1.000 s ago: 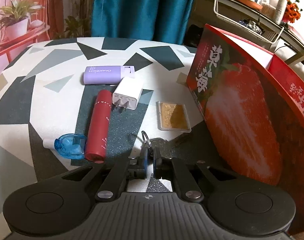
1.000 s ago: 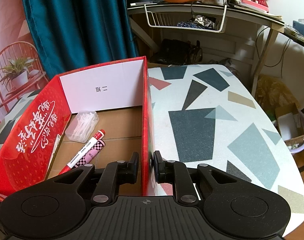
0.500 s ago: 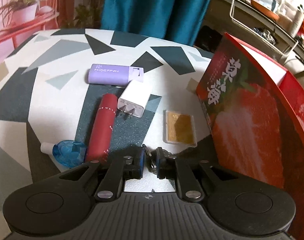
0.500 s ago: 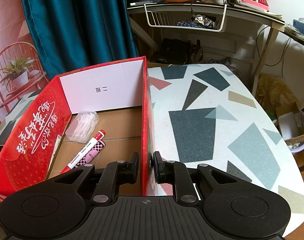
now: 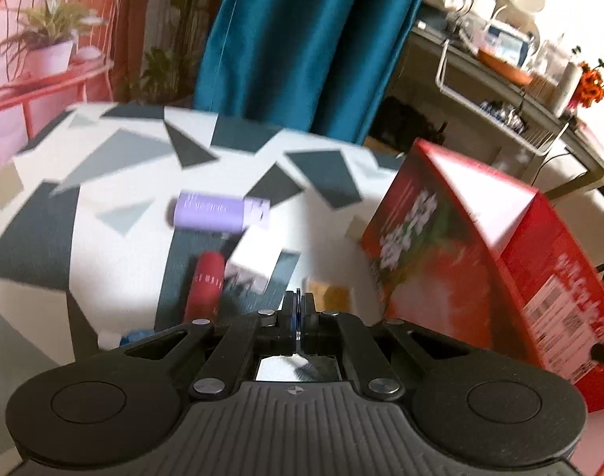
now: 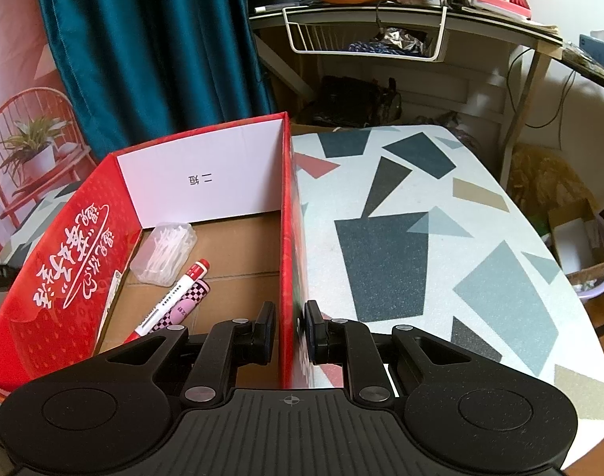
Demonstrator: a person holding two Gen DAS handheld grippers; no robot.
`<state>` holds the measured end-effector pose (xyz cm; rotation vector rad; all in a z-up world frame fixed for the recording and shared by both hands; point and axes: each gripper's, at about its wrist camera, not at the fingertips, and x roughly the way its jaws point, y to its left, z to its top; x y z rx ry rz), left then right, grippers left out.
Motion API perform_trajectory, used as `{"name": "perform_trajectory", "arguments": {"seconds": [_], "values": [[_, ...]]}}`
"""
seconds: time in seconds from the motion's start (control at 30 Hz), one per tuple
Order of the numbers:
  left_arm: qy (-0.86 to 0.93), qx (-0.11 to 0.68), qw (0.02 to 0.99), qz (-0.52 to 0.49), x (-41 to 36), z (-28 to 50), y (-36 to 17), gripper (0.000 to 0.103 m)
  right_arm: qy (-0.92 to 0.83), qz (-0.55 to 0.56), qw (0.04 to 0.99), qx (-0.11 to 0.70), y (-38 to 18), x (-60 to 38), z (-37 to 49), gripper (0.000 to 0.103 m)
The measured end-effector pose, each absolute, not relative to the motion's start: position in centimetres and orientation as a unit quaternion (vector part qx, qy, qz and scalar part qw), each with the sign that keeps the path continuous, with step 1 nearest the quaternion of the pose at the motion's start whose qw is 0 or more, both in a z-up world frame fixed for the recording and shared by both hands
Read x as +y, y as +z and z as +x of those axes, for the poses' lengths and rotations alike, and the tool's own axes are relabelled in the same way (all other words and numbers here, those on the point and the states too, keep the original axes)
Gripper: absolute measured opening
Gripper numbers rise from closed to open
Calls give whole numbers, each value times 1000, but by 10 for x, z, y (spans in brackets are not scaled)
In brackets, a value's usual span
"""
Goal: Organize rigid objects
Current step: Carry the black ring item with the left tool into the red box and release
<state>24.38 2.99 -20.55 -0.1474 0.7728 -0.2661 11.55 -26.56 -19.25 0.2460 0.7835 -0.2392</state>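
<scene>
My left gripper [image 5: 298, 313] has its fingers pinched nearly together on a thin metal ring [image 5: 298, 305] at the lower centre of its blurred view. Beyond it on the tabletop [image 5: 115, 182] lie a purple case [image 5: 218, 214], a white charger [image 5: 254, 258], a red tube [image 5: 206, 285] and a gold card [image 5: 329, 293]. The red box [image 5: 480, 261] stands at the right of that frame. My right gripper [image 6: 290, 329] straddles the box's wall [image 6: 287, 238], fingers narrow, one each side; I cannot tell whether they press it. Inside the box lie a swab case [image 6: 163, 254] and two pens [image 6: 179, 297].
</scene>
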Motion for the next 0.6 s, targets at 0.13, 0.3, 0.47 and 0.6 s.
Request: {"name": "perform_trajectory", "arguments": {"seconds": [0.13,0.3,0.47,0.6], "values": [[-140,357,921,-68,25,244,-189,3,-121,121,909,379,-193,-267,115,11],[-148,332,929,-66,20,243,-170,3,-120,122,910,378,-193,-268,114,11],[-164,304,936,-70,14,240,-148,3,-120,120,910,379,-192,-269,114,11],[-187,285,937,-75,6,240,-128,3,-121,122,910,377,-192,-268,114,11]]}}
